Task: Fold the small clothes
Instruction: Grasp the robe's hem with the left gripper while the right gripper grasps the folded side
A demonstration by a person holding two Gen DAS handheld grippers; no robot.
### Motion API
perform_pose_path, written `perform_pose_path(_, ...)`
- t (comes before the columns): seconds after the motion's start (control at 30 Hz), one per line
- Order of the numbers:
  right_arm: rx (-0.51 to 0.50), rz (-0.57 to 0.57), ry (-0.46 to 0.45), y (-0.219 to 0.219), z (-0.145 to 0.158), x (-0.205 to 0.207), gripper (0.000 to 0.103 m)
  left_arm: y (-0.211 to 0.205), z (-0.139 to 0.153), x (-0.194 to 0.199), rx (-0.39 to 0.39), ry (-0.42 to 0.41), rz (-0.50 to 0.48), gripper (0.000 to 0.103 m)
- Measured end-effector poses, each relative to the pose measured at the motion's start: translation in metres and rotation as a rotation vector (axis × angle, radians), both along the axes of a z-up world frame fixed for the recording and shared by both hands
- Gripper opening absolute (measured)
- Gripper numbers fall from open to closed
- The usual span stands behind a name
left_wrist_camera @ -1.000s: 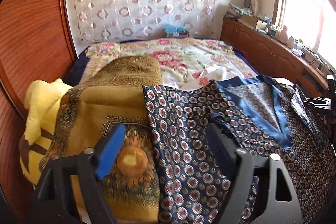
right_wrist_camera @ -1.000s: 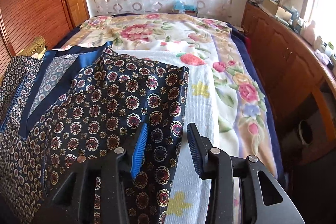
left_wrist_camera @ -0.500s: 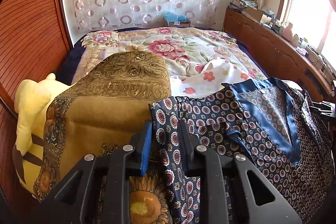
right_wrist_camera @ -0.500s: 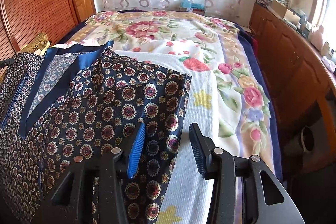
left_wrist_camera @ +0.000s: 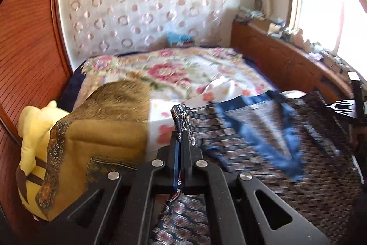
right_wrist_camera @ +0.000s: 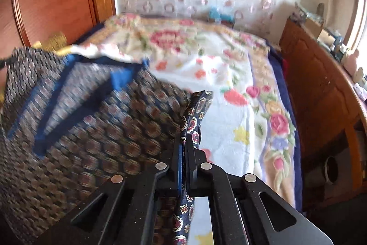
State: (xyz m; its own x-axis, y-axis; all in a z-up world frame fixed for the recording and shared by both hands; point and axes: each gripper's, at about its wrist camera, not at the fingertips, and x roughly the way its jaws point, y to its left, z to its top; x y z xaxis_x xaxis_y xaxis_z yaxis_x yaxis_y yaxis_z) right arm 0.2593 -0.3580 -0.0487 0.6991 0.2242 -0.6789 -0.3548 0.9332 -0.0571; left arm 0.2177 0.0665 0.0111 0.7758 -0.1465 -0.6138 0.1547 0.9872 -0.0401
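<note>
Both the left gripper [left_wrist_camera: 182, 141] and right gripper [right_wrist_camera: 183, 144] had just clamped fully shut on the patterned navy top's [right_wrist_camera: 96, 130] left and right edges, so I'd lift evenly and keep it taut.

My left gripper [left_wrist_camera: 182, 141] sits at the lower centre of its frame, pointing downward and away, its two black fingers brought together. Its jaws have just been closing, and the patterned garment [left_wrist_camera: 263, 141] is pinched between the pads. My right gripper [right_wrist_camera: 183, 141] fills the lower centre of its own frame, angled down likewise. Its jaws have also just been closing, and they clamp an edge of the same cloth between them.
</note>
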Motion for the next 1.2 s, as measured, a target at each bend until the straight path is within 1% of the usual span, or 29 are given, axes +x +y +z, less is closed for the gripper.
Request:
perform_pose_path(0.1,0.046,-0.006,-0.062,0.002,0.016,-0.027,0.001,-0.013,0.011,-0.03,-0.003,-0.033,-0.038,0.002)
perform_pose_path(0.17,0.071,0.006,-0.092,0.003,0.024,-0.048,0.001,-0.019,0.014,-0.051,0.0,-0.052,-0.058,0.001)
perform_pose_path(0.3,0.123,0.022,-0.142,0.001,0.031,-0.097,0.001,-0.024,0.006,-0.092,-0.022,-0.054,-0.079,0.001)
perform_pose_path(0.37,0.154,0.028,-0.156,-0.002,0.03,-0.119,0.001,-0.024,0.002,-0.11,-0.018,-0.059,-0.074,0.001)
perform_pose_path(0.5,0.17,0.036,-0.166,-0.013,0.017,-0.161,0.001,-0.016,-0.004,-0.142,-0.027,-0.068,-0.055,0.001)
perform_pose_path(0.57,0.159,0.031,-0.17,-0.021,0.009,-0.181,0.001,-0.012,-0.007,-0.16,-0.017,-0.075,-0.041,0.001)
perform_pose_path(0.63,0.141,0.011,-0.197,-0.033,0.005,-0.205,0.001,-0.008,-0.013,-0.179,-0.008,-0.08,-0.031,0.001)
perform_pose_path(0.7,0.166,0.013,-0.182,-0.047,-0.001,-0.229,0.001,0.003,-0.022,-0.198,-0.029,-0.065,-0.011,0.001)
perform_pose_path(0.77,0.159,0.007,-0.167,-0.058,-0.01,-0.249,0.001,0.011,-0.03,-0.21,-0.044,-0.053,0.007,0.001)
perform_pose_path(0.83,0.146,-0.002,-0.157,-0.065,-0.016,-0.265,0.001,0.018,-0.037,-0.22,-0.036,-0.046,0.024,0.001)
perform_pose_path(0.9,0.157,-0.013,-0.132,-0.076,-0.023,-0.279,0.001,0.027,-0.043,-0.229,-0.053,-0.021,0.044,0.001)
perform_pose_path(1.0,0.167,-0.025,-0.104,-0.087,-0.023,-0.292,0.001,0.034,-0.045,-0.244,-0.053,-0.02,0.063,0.001)
perform_pose_path(1.13,0.12,-0.024,-0.081,-0.092,-0.022,-0.312,0.001,0.048,-0.04,-0.256,-0.065,-0.029,0.098,0.001)
perform_pose_path(1.2,0.109,-0.026,-0.063,-0.096,-0.023,-0.319,0.001,0.052,-0.043,-0.259,-0.057,-0.022,0.108,0.001)
